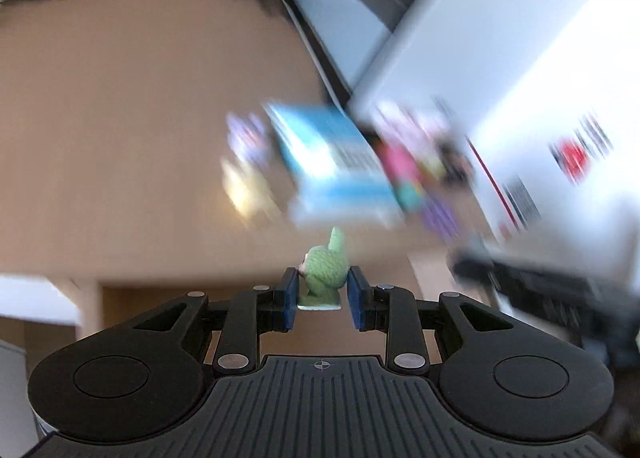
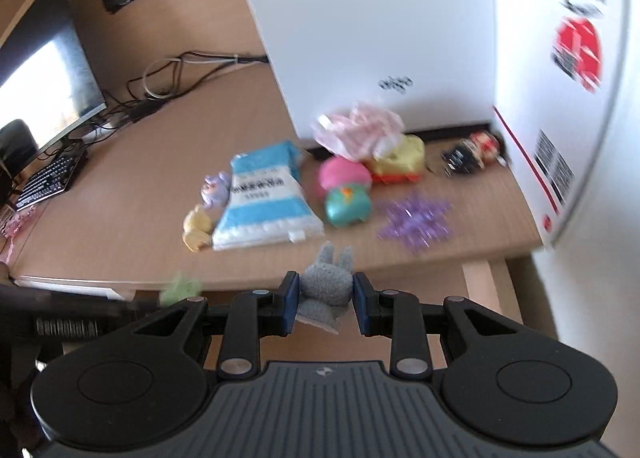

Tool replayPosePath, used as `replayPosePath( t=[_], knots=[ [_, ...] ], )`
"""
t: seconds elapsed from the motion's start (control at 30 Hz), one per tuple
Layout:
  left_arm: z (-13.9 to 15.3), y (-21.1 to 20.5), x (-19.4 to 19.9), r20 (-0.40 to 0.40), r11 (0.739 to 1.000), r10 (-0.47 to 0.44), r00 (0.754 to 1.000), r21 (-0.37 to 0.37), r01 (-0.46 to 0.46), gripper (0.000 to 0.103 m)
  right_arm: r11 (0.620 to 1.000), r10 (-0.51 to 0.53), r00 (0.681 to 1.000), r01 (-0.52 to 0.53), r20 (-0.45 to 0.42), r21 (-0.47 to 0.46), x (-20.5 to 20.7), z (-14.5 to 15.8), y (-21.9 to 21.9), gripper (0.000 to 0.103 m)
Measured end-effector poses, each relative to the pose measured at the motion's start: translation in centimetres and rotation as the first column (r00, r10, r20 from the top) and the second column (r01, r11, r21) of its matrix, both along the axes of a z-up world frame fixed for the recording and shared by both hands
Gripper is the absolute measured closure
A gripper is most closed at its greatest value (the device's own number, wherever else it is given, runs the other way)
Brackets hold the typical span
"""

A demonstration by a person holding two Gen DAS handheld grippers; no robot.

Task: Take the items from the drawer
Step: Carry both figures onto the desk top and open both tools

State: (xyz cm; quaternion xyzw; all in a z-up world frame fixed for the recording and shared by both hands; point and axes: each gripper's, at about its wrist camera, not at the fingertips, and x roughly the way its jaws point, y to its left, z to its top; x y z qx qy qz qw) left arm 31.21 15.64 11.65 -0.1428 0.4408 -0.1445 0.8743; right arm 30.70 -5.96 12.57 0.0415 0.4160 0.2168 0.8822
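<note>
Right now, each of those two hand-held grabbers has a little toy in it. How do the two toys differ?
The green toy in the left gripper is green with one pointed tip sticking up; the grey toy in the right gripper is grey with two rounded ears. The green toy sits on a flat pale base, while the grey toy shows none. Both are small, fuzzy-looking figures pinched between blue-padded jaws.

The left claw [image 1: 323, 298] and the right claw [image 2: 325, 300] look the same. Each is black, with two blue pads at the tips. Behind the pads are thin black bars with round silver screws. Further back sit two big round black discs and a ribbed black plate with a tiny mark.
</note>
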Motion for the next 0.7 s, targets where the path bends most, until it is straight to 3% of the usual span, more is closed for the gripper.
replayPosePath(
  t=[0.1, 0.17, 0.33, 0.4, 0.5, 0.7],
  knots=[
    [-0.2, 0.7, 2.2, 0.066, 0.989, 0.139, 0.988, 0.035, -0.141, 0.074, 0.998, -0.058, 0.998, 0.058, -0.004, -0.007, 0.1, 0.1, 0.5, 0.075],
    [-0.8, 1.1, 3.7, 0.048, 0.983, 0.177, 0.983, 0.041, -0.179, 0.074, 0.999, -0.05, 0.999, 0.05, -0.006, -0.013, -0.3, 0.1, 0.5, 0.075],
    [-2.7, 1.9, 6.5, -0.063, 0.98, 0.194, 0.979, -0.035, -0.197, 0.073, 0.997, -0.066, 0.998, 0.066, -0.019, -0.027, -0.9, -0.4, -0.2, 0.075],
    [-2.7, 2.7, 6.6, -0.086, 0.979, 0.198, 0.976, -0.026, -0.201, 0.074, 0.996, -0.084, 0.996, 0.083, -0.02, -0.028, -1.0, -0.6, -0.7, 0.075],
    [-2.6, 3.6, 6.5, -0.071, 0.975, 0.223, 0.972, 0.037, -0.221, 0.073, 0.994, -0.109, 0.994, 0.109, -0.024, -0.009, -0.8, -0.9, -1.7, 0.075],
    [-1.4, 5.6, 5.6, -0.034, 0.97, 0.238, 0.971, -0.032, -0.239, 0.073, 0.992, -0.129, 0.991, 0.13, -0.024, 0.008, -0.4, -1.4, -2.4, 0.075]
  ],
)
